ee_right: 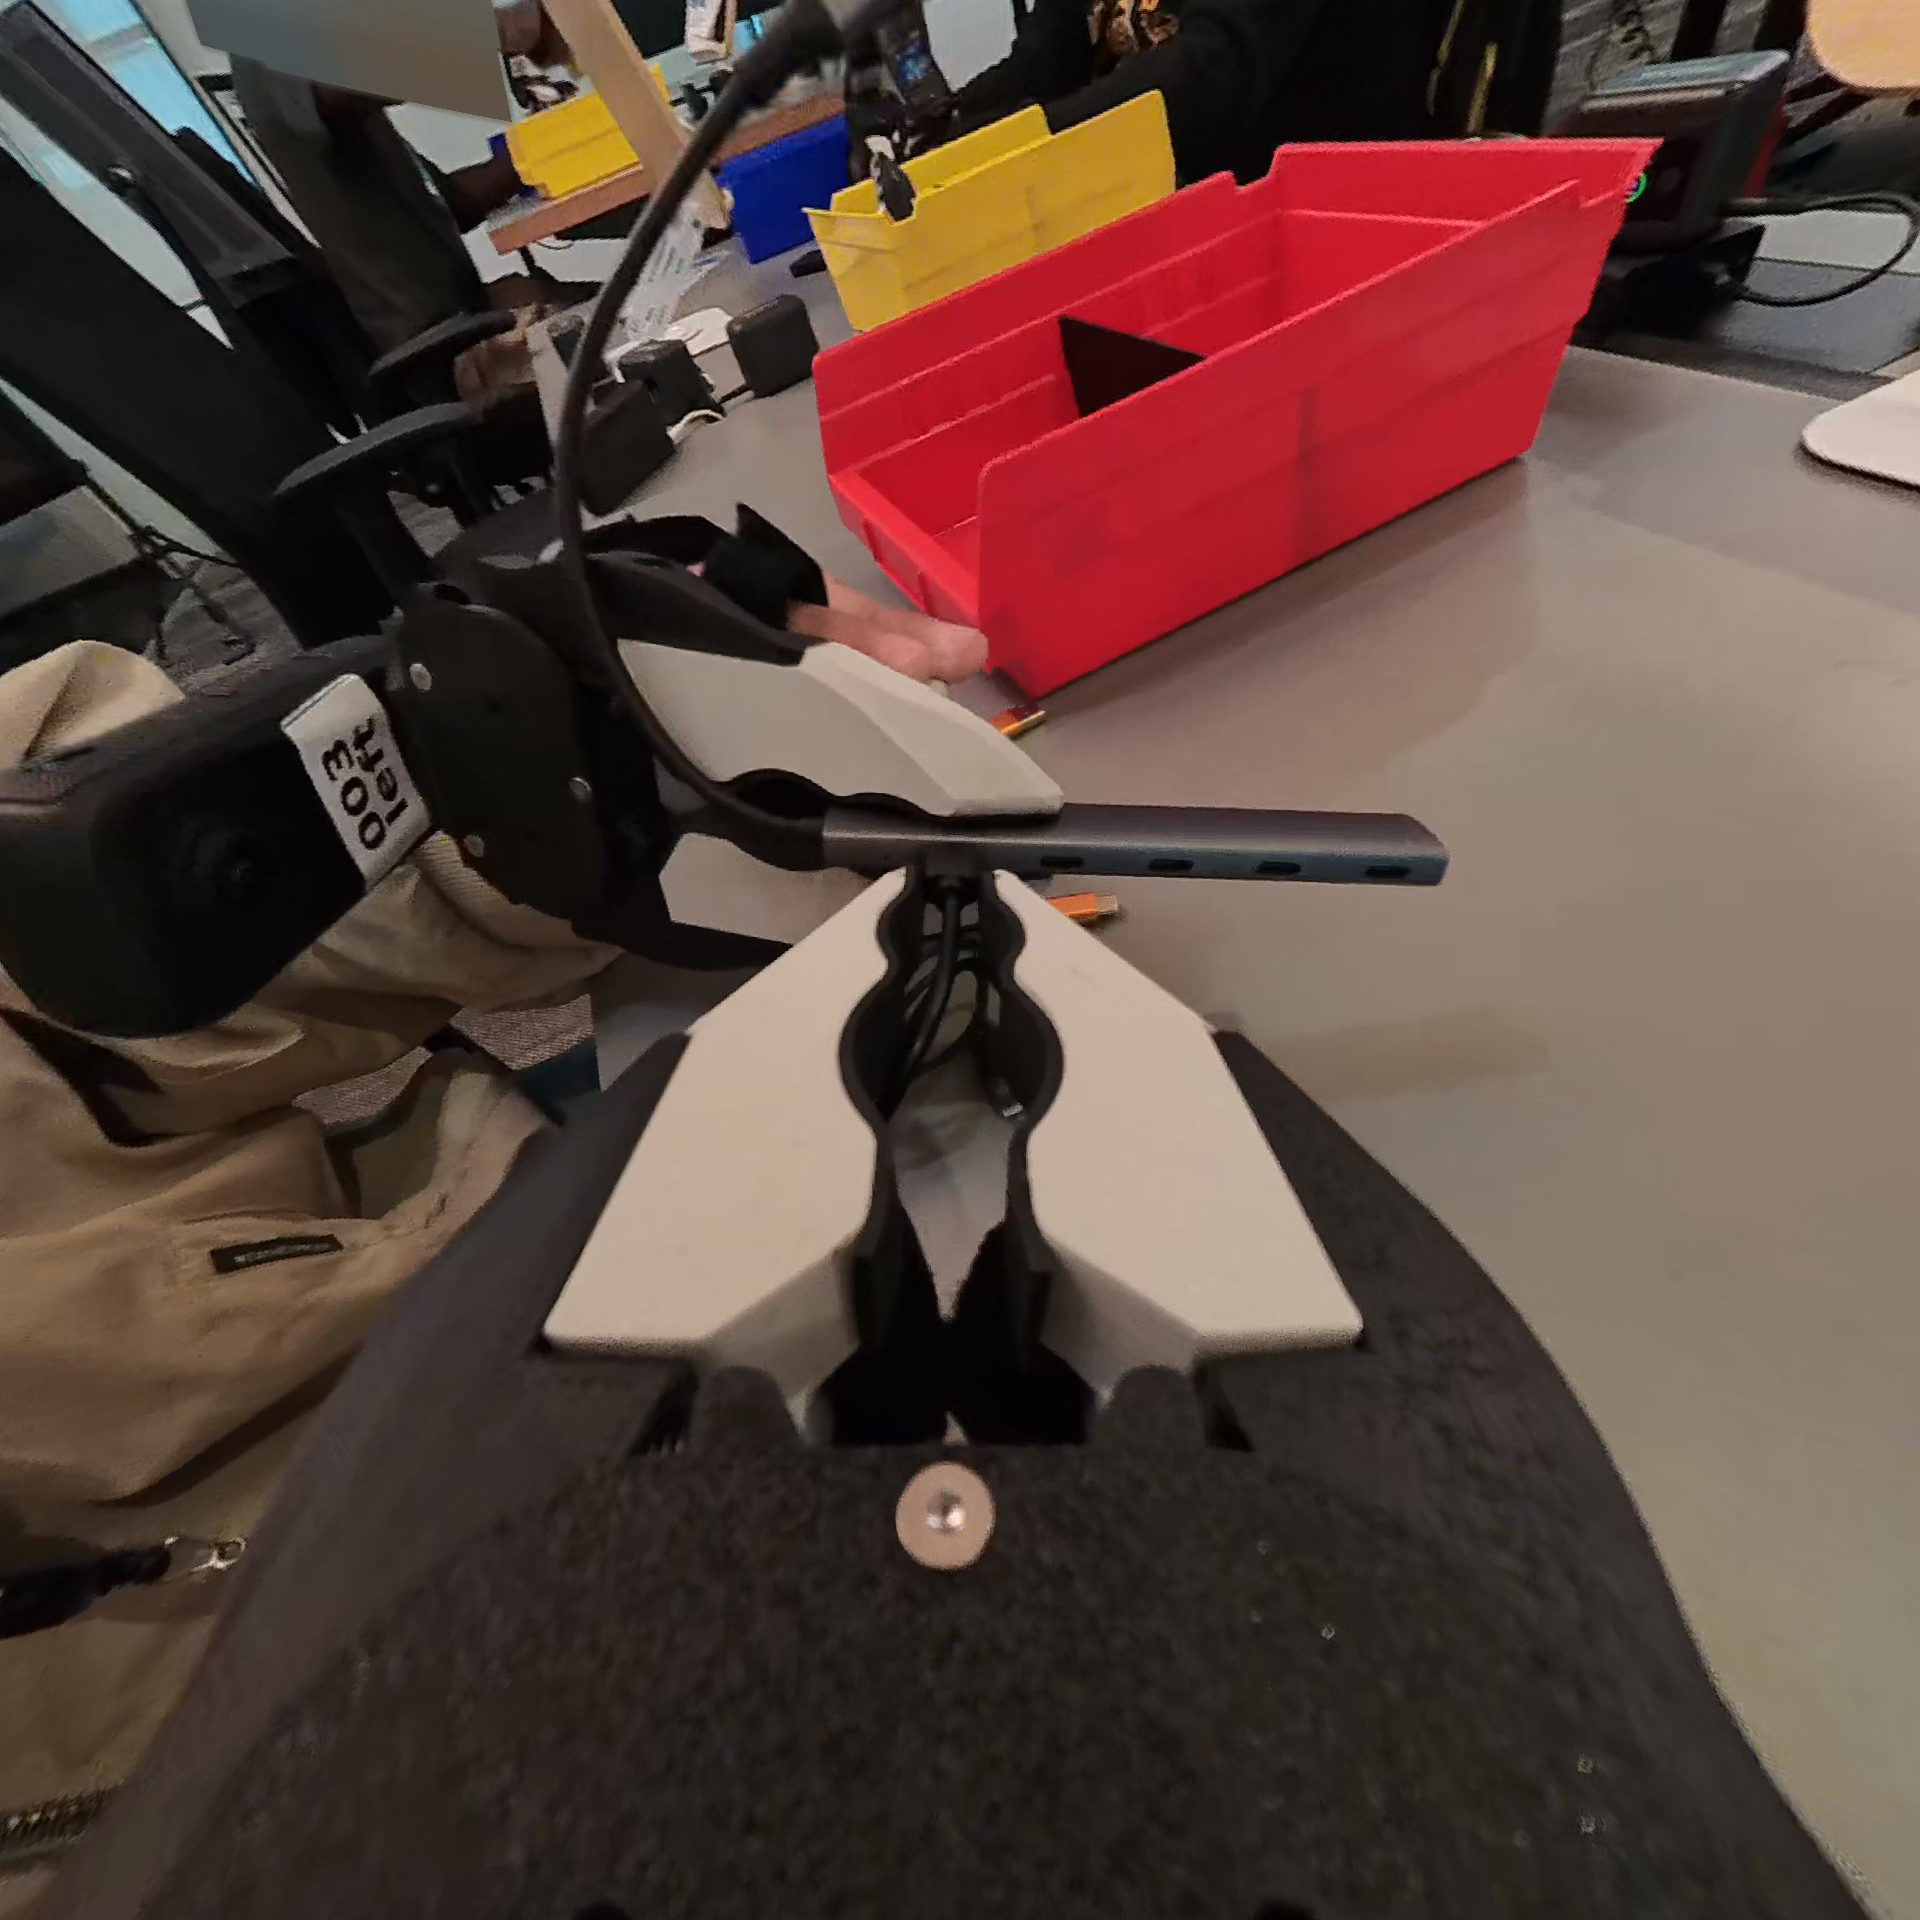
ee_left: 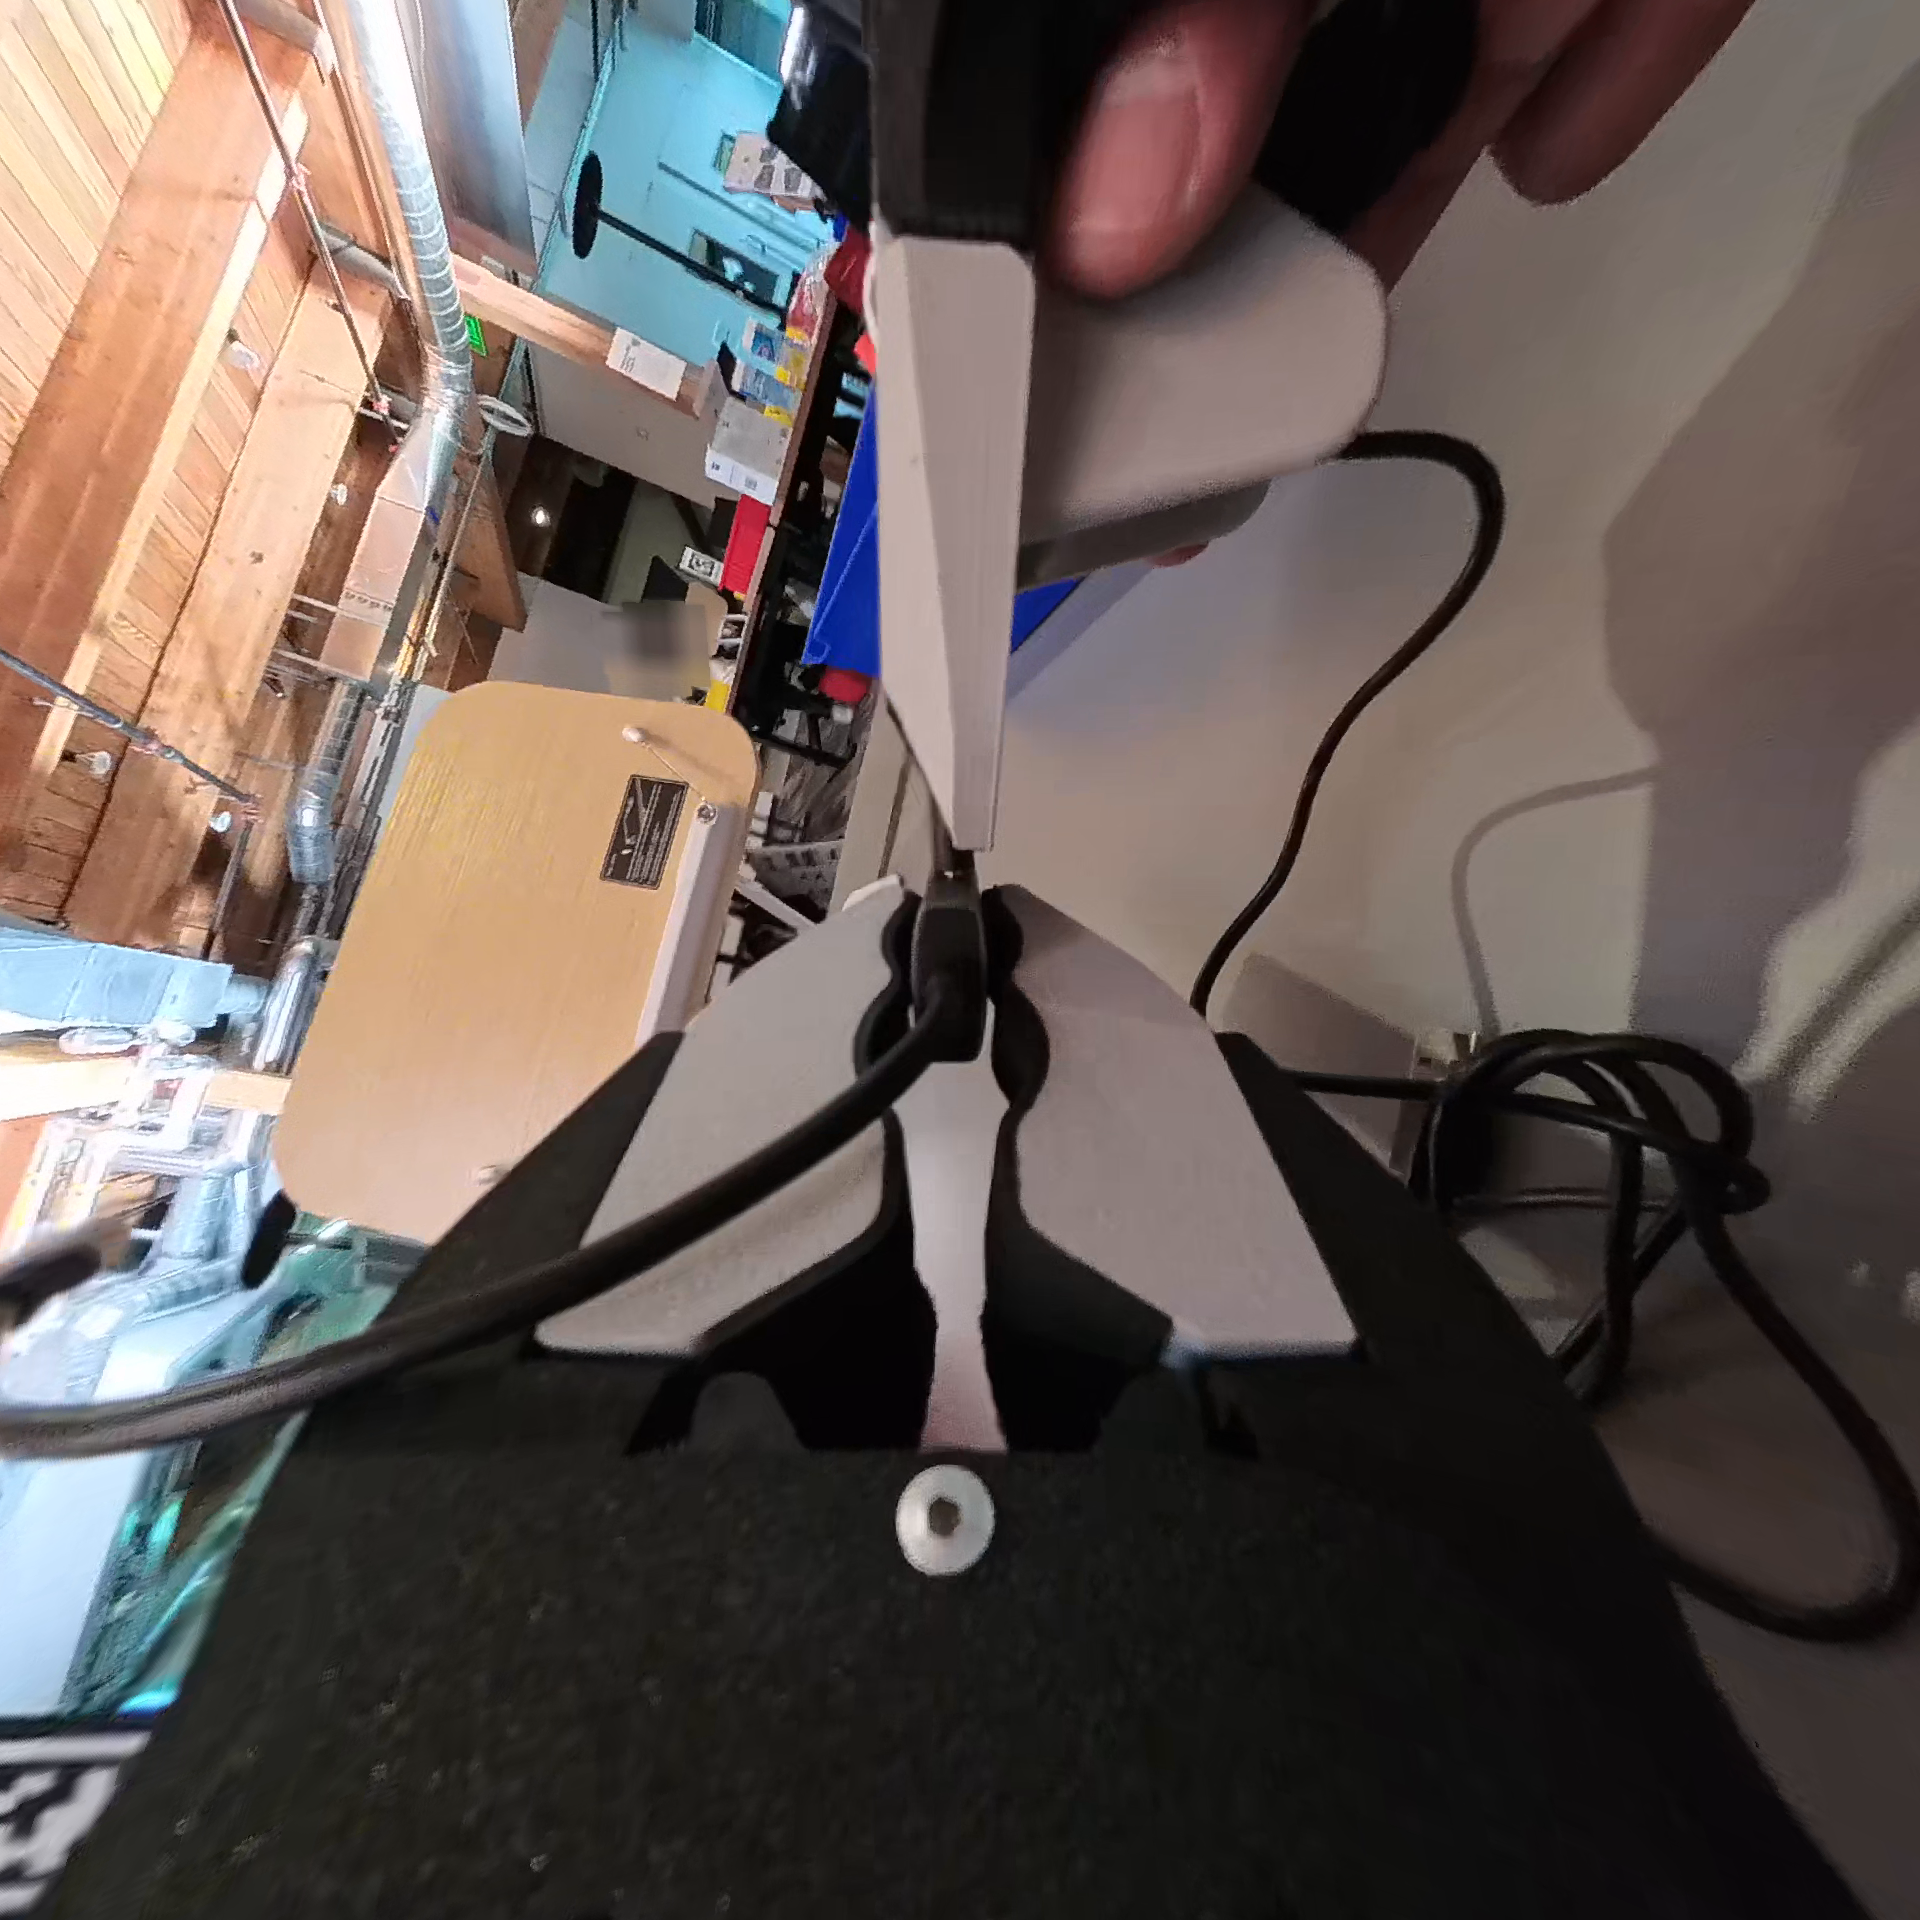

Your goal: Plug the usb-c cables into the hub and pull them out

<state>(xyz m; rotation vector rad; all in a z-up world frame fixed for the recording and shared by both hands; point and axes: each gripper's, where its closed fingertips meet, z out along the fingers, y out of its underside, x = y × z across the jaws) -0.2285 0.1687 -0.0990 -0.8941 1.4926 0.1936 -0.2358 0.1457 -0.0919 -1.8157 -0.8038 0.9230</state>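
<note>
The dark grey hub (ee_right: 1195,836) is a slim bar with several USB-C ports along its side, held level above the table. My left gripper (ee_right: 935,821) is shut on the hub's cable end, and in the left wrist view (ee_left: 951,935) the hub (ee_left: 951,966) shows end-on between its fingers. My right gripper (ee_right: 948,883) is shut on a black USB-C plug (ee_right: 940,868) that meets the hub's side at the port nearest the cable end. I cannot tell how deep the plug sits. The right gripper (ee_left: 971,821) comes down from above in the left wrist view, with a hand on it.
A red bin (ee_right: 1247,436) stands behind the hub, with yellow bins (ee_right: 987,208) and a blue bin (ee_right: 779,187) farther back. Orange-tipped connectors (ee_right: 1086,906) lie on the grey table (ee_right: 1558,1039). A coil of black cable (ee_left: 1621,1143) lies on the table. A beige jacket (ee_right: 208,1143) is at the left. Less than 4 cm separates the two grippers' tips.
</note>
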